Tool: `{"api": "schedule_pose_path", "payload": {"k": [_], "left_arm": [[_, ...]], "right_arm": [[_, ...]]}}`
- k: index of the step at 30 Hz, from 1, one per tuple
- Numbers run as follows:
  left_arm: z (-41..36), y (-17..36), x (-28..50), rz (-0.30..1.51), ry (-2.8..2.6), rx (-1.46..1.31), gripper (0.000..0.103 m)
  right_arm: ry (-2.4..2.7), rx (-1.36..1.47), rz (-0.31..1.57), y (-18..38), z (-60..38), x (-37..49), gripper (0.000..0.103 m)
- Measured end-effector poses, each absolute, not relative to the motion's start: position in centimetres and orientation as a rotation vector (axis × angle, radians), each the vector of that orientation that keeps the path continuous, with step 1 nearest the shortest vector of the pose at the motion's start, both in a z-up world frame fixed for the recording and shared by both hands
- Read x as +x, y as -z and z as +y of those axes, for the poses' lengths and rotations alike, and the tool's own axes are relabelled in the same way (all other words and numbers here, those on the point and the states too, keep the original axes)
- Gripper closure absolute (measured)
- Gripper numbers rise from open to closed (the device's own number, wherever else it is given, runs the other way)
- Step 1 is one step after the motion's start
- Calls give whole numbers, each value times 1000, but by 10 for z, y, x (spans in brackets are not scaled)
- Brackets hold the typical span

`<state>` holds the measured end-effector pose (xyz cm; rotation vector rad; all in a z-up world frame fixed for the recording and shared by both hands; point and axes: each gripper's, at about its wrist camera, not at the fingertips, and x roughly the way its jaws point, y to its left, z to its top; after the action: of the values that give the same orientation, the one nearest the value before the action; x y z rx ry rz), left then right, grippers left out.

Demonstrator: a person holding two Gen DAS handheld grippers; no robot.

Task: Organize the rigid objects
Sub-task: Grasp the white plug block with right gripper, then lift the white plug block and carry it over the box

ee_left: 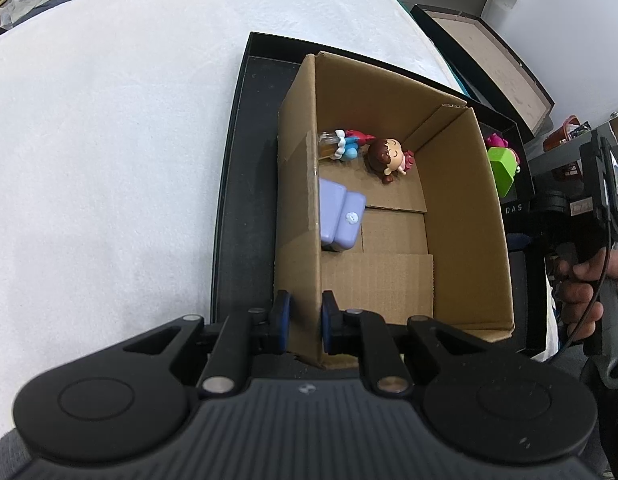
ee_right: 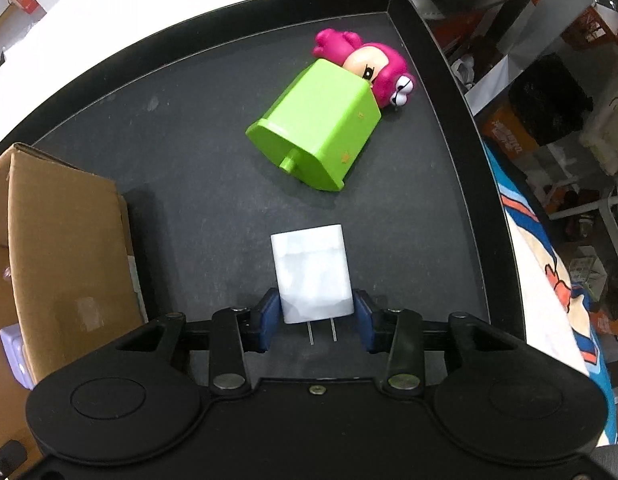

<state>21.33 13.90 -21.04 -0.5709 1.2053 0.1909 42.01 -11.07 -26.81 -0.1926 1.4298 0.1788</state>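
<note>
The left gripper [ee_left: 302,322] was clamped on the near wall of the cardboard box [ee_left: 461,200], one pad outside the wall and one inside. The right gripper [ee_right: 315,318] pointed down over the black tray [ee_right: 197,128], its blue pads set against the two sides of a white plug-in charger [ee_right: 311,272]; the charger's two metal prongs pointed back toward the gripper body.

The left wrist view alone showed the box interior: a lilac plastic case [ee_left: 341,218] against the left wall, a brown-haired doll figure [ee_left: 389,156] and a blue-and-red figure [ee_left: 347,144] toward the far end. It also showed a hand [ee_left: 581,296] holding the right gripper's handle at the right edge.

The right wrist view alone showed the charger, and beyond it, well apart, a green toy block [ee_right: 321,136] lying on its side with a pink figure [ee_right: 373,64] touching its far end. The box stood at the left of that view.
</note>
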Motion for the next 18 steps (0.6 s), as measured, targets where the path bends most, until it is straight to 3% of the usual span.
{"api": "schedule_pose_path", "payload": {"k": [18], "left_arm": [[137, 210, 212, 1202, -192, -566, 89]], "right_arm": [[-237, -161, 1390, 239, -130, 412, 67]]}}
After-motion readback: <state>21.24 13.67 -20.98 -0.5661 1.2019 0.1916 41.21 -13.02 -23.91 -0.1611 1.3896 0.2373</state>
